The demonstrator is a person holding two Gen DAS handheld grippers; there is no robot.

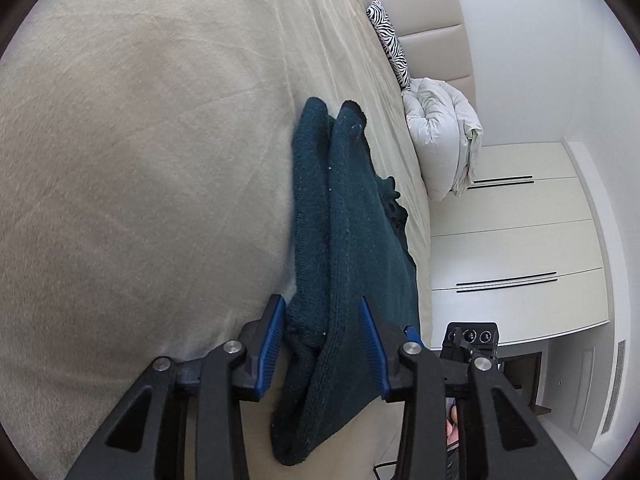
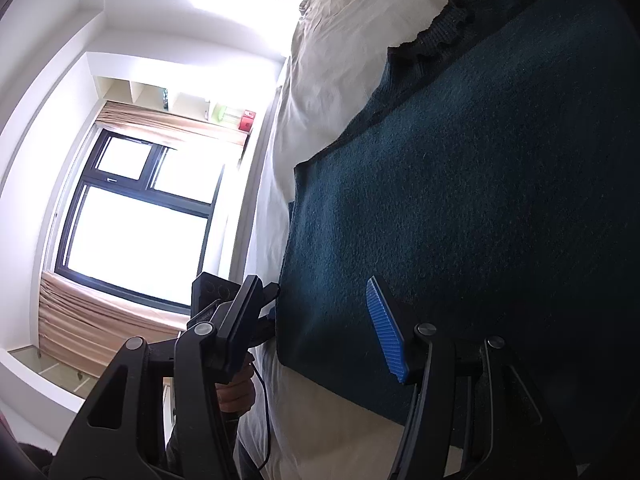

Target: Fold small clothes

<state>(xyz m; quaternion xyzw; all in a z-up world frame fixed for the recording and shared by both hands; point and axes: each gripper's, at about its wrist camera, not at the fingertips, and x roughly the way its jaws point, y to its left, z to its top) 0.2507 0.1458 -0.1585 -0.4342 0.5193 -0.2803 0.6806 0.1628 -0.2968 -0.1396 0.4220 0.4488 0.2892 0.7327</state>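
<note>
Here, in the left wrist view, a dark teal knitted garment [image 1: 352,248] is seen lying on the beige bed sheet [image 1: 140,180], its long axis running from near to far, straight along the line of the left gripper [image 1: 325,344]. The near end of the knit is bunched between the two blue fingers [image 1: 272,344], which are spread to either side of it; whether the pads are pressing the cloth cannot be told, though a grasp on the bunched end is judged likely. At the far right, a zebra-print cushion [image 1: 390,42] and a folded pale grey duvet [image 1: 444,136] are set against the headboard, well apart from the garment.

In the right wrist view, the same garment is spread flat and fills the right half of the frame, with the right gripper [image 2: 320,328] at its near edge. One blue finger [image 2: 386,328] lies over the cloth; the other stands just off the left edge, so the fingers are released and straddle that edge. The left gripper is judged the nearer to a hold, and the fold is judged to run along the garment's length.
</note>
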